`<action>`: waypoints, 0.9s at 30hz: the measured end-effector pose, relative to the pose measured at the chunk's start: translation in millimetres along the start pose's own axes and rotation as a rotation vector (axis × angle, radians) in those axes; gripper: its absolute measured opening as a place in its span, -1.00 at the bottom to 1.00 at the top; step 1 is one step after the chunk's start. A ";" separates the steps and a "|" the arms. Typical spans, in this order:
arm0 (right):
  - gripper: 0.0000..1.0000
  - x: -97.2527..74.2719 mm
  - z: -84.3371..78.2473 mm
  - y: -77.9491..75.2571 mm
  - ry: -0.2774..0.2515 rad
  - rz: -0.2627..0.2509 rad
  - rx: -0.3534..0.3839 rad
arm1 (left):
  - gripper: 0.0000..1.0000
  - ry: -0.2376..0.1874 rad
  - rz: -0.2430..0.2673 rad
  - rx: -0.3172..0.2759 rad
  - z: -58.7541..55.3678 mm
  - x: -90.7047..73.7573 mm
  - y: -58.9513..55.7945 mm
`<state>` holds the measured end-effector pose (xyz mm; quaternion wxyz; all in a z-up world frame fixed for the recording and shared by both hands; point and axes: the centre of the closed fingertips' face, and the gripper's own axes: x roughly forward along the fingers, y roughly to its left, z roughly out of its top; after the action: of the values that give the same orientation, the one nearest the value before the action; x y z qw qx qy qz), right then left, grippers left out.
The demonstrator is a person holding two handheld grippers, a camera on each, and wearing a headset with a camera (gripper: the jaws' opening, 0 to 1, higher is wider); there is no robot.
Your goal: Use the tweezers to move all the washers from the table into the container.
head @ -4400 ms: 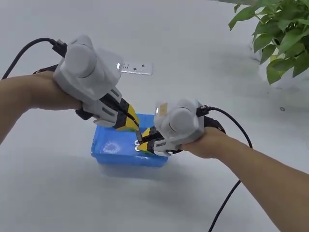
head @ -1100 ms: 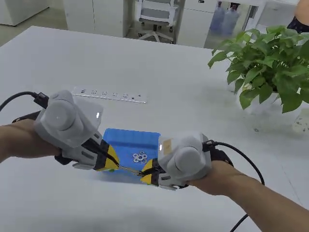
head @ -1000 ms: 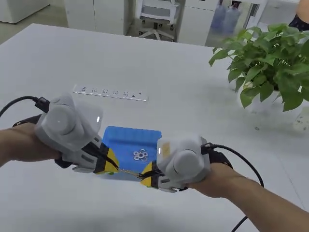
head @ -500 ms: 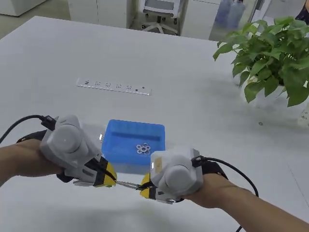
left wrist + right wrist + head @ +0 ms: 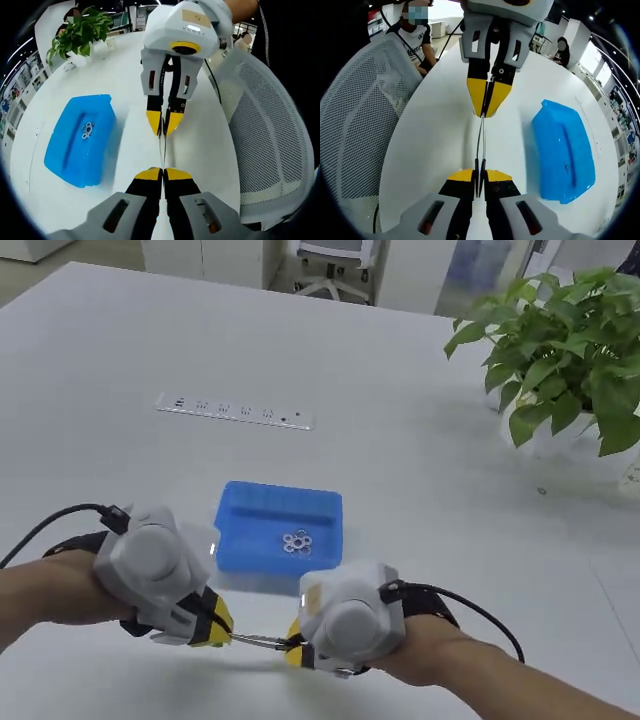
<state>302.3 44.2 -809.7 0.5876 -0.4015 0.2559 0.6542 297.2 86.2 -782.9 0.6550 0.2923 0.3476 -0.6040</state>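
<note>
Worktop: white worktop (image 5: 420, 470), with a power strip (image 5: 233, 411) at 11 o'clock of the container and a plant (image 5: 570, 330) at 2 o'clock.
Container: blue container (image 5: 255, 525), at 12 o'clock of the two grippers.
Washers: a small cluster of washers (image 5: 296, 541) lies inside the container, toward its 3 o'clock side.
Tweezers: the tweezers (image 5: 258, 642) span the gap between the grippers, one end in each.
Left gripper: left gripper (image 5: 215, 623), jaws together on the 9 o'clock end of the tweezers.
Right gripper: right gripper (image 5: 295, 650), jaws together on the 3 o'clock end.
Handling: the tweezers look thin, springy and slick, so probably best pinched mid-arm. The washers look light, flat and prone to skating, so best nipped across the rim.
</note>
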 end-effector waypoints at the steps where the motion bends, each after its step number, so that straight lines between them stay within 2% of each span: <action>1: -0.83 1.0 -0.7 0.5 0.001 0.002 0.001 | -0.90 0.002 -0.005 -0.006 -1.6 1.7 -0.6; 13: -0.79 5.7 -2.4 2.9 0.013 0.013 -0.003 | -0.90 0.026 -0.031 -0.030 -12.9 11.2 -2.3; 27: -0.76 8.5 -0.4 2.5 0.007 0.028 0.037 | -0.90 0.072 -0.047 -0.042 -25.7 18.5 1.0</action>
<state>300.1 48.2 -817.2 0.5847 -0.3893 0.2753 0.6563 296.1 96.0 -813.0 0.6336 0.2919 0.3901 -0.6009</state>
